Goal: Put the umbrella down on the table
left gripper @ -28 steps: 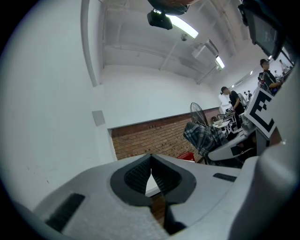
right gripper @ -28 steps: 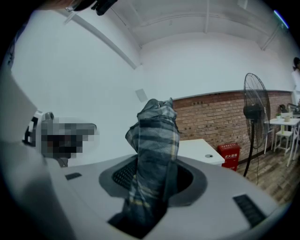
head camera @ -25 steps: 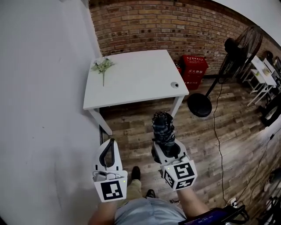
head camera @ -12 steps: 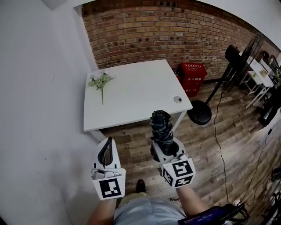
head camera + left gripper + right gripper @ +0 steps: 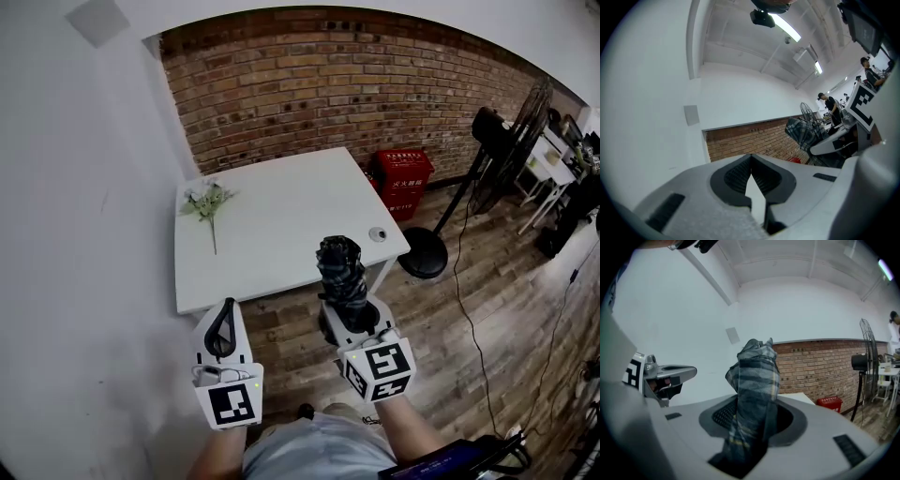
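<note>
Jutting umbrella (image 5: 339, 267) in right hand-held gripper (image 5: 351, 311)

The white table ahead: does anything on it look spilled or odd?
Nothing is spilled. A flower sprig lies flat and loose near the left edge of the table, no vase in sight. A small round thing sits near its right front corner.

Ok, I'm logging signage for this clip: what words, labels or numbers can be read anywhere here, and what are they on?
"灭火器箱": white characters on the red box by the brick wall; small, so read with some doubt.
Line beneath it on the same box: too small to read.
Left marker cube and right marker cube: black-and-white square patterns only, no words.
Umbrella and table: no print visible.
</note>
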### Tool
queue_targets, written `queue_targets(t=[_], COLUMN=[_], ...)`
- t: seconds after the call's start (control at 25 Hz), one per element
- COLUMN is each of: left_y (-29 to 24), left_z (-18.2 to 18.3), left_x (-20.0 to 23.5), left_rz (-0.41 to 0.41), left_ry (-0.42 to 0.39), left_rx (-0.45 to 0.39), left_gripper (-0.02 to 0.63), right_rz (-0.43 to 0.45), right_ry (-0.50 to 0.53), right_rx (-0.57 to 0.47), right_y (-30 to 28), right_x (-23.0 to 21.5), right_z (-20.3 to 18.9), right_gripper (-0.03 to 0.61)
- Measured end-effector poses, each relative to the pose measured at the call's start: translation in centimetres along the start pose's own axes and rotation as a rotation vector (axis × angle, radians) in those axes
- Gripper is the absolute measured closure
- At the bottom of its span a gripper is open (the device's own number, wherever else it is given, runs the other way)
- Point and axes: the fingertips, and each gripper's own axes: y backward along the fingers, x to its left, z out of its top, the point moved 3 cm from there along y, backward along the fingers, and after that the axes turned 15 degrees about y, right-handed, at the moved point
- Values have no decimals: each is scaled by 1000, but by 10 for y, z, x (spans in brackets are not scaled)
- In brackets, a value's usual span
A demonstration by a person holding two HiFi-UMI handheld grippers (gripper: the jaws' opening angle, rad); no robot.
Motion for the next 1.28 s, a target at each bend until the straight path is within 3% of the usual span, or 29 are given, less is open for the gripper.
queue_targets(t=[0.48,1.28], left_y=[-53,-204], left_z=[-35,-74], left_x=[-15,-22], left_rz=[-25,33], left_ry=[0,-59], left_rx=[72,190], left_gripper=[606,606], right_rz=[-21,103], right_ry=[-38,-104], right_rx=[34,102], right_y=[-35,-156], right_x=[-40,-125], right_z=[-29,-87], right_gripper=[408,408])
